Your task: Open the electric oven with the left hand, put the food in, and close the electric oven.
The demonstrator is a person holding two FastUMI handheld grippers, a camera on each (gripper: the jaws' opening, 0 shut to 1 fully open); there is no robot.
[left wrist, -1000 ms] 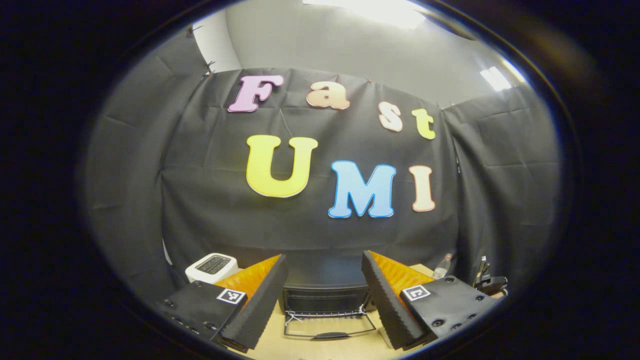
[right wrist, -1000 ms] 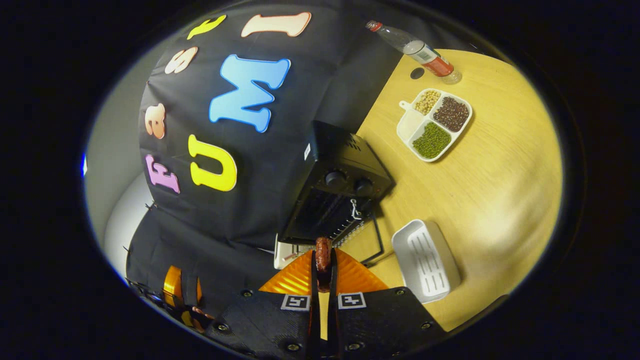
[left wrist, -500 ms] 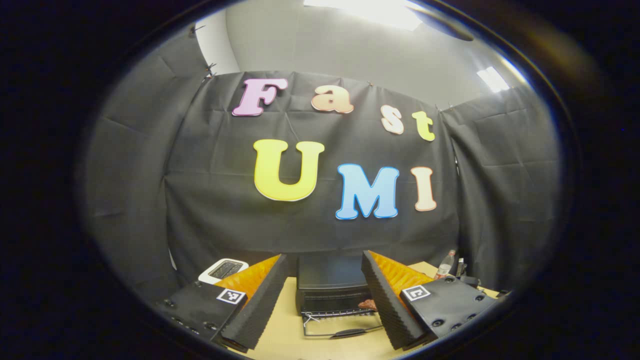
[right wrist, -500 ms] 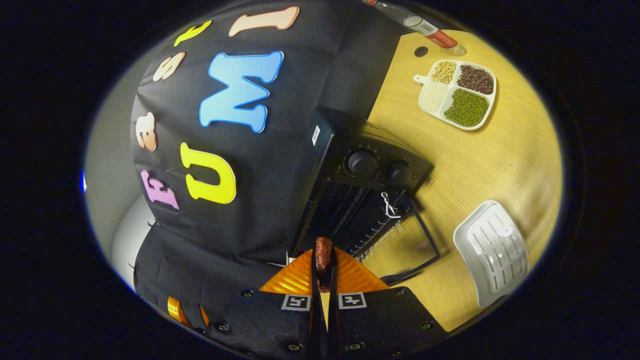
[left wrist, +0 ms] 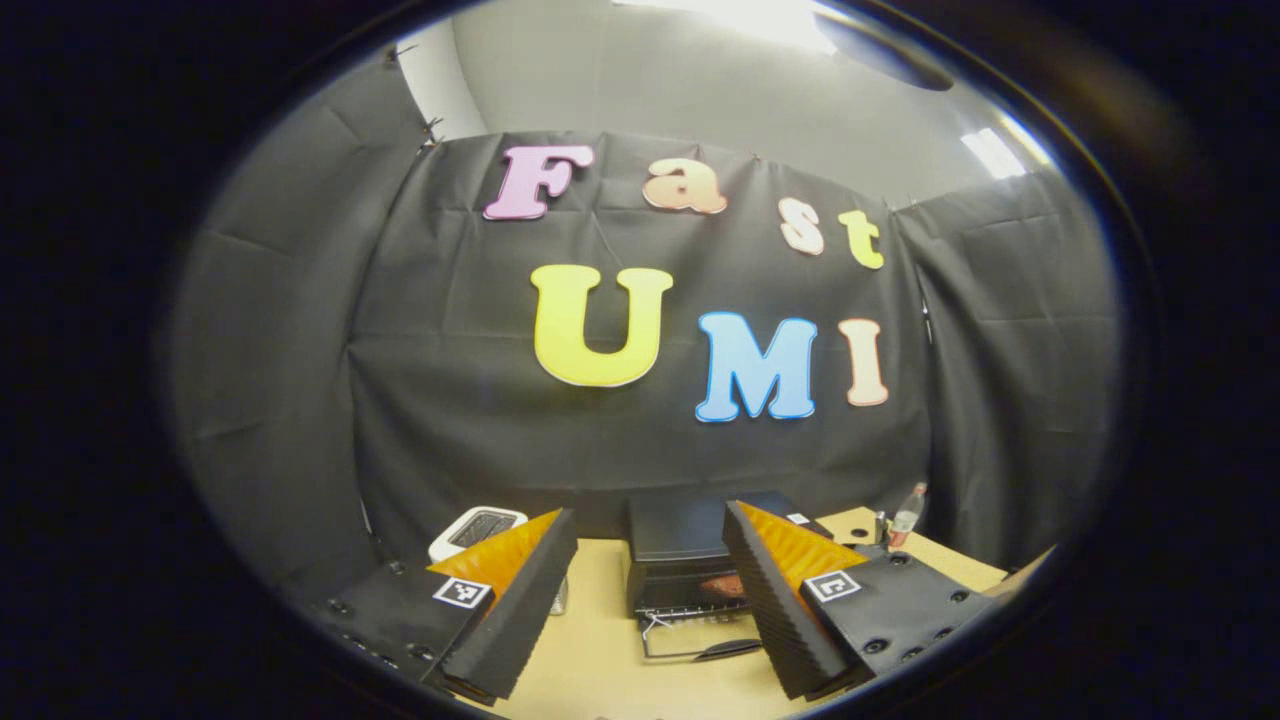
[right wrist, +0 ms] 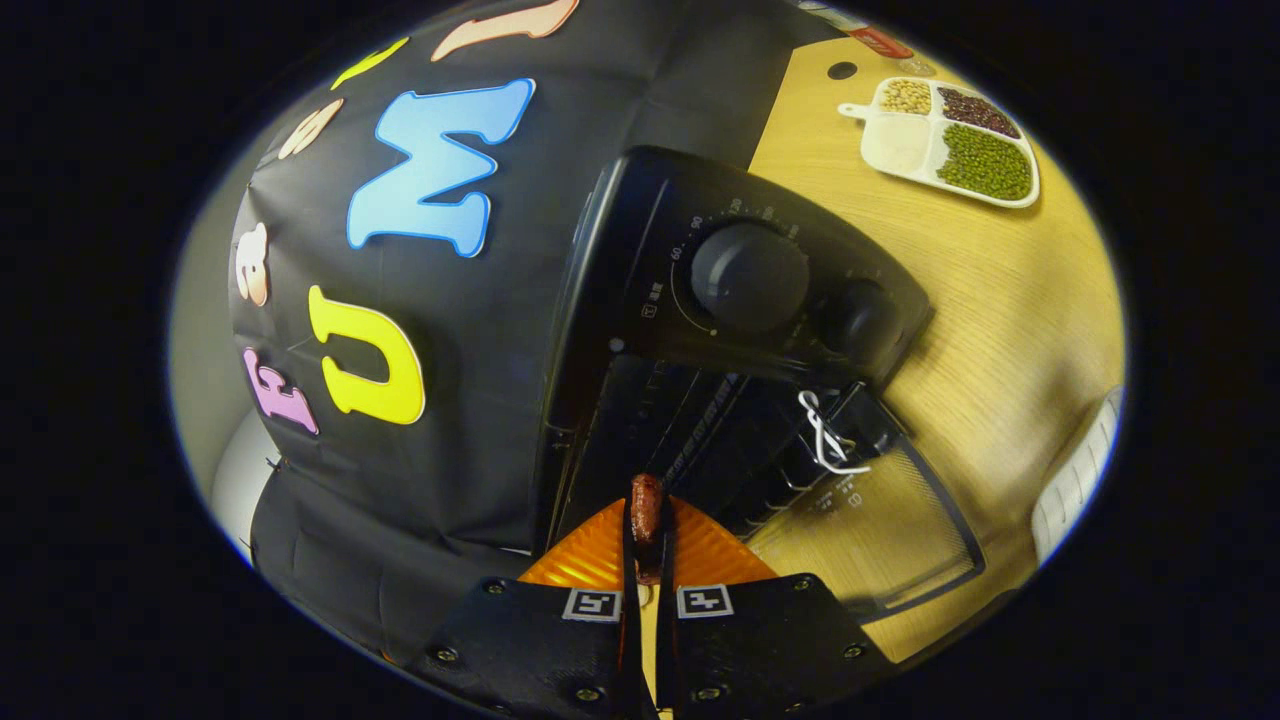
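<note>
The black electric oven (right wrist: 700, 230) stands on the wooden table with its glass door (right wrist: 880, 530) folded down open. My right gripper (right wrist: 647, 525) is shut on a small brown sausage (right wrist: 647, 497), held right at the mouth of the oven cavity, beside the wire rack. In the left gripper view the oven (left wrist: 680, 545) lies ahead and a little right, with its door handle (left wrist: 720, 650) toward me and an orange-red shape inside the opening. My left gripper (left wrist: 650, 515) stands open and empty, back from the oven.
A white divided dish (right wrist: 945, 140) of beans sits behind the oven to the right, with a bottle (right wrist: 880, 40) past it. A white ribbed tray (right wrist: 1080, 480) lies right of the door. A white toaster (left wrist: 478, 528) stands left of the oven.
My right gripper has carried the sausage much closer, up to the open oven's mouth. In the left gripper view the oven has slid to the right and farther off.
</note>
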